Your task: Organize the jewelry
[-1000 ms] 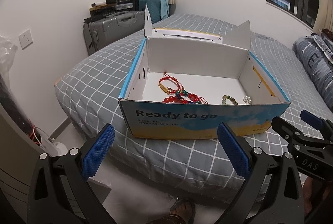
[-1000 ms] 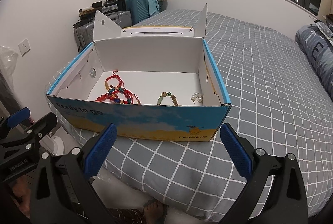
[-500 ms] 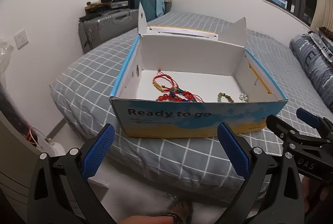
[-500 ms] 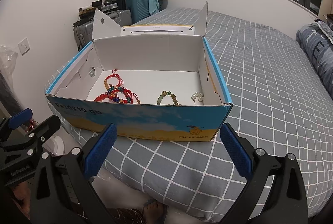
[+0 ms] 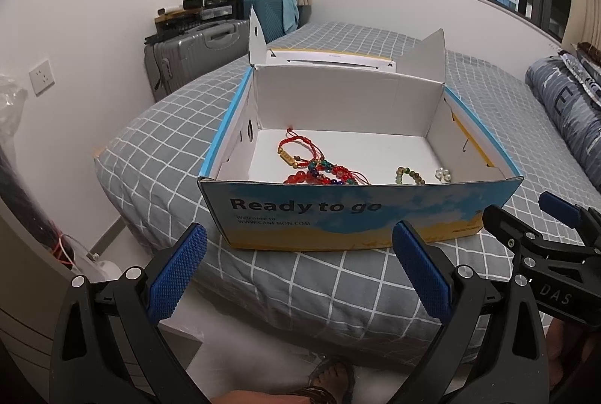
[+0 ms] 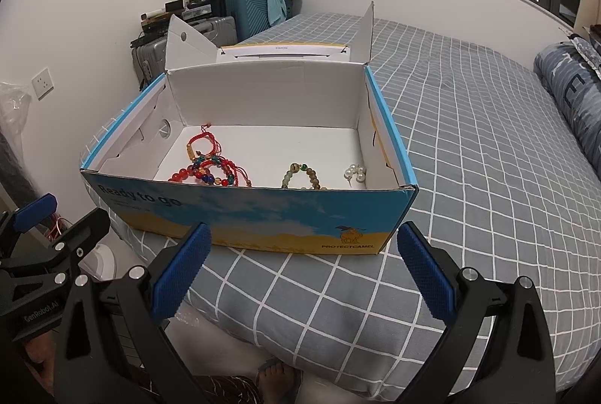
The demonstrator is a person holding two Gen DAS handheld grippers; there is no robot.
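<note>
An open blue and yellow cardboard box (image 5: 338, 220) (image 6: 263, 220) stands on the bed's near corner. Inside lie a tangle of red cord and bead bracelets (image 5: 319, 165) (image 6: 208, 165), a green bead bracelet (image 5: 407, 175) (image 6: 300, 175) and small white pearls (image 5: 443, 174) (image 6: 355, 172). My left gripper (image 5: 296, 269) is open and empty, in front of the box's near wall. My right gripper (image 6: 300, 265) is open and empty too, in front of the box's near right part. Each gripper shows at the edge of the other's view.
The bed has a grey checked cover (image 6: 469, 141) with a rolled quilt (image 5: 563, 111) at the right. Suitcases (image 5: 195, 55) with clutter stand by the wall at the back left. The floor and a sandalled foot (image 5: 330, 377) are below the grippers.
Both grippers have risen a little, so more of the box floor and the jewelry shows. Both stay open and empty.
</note>
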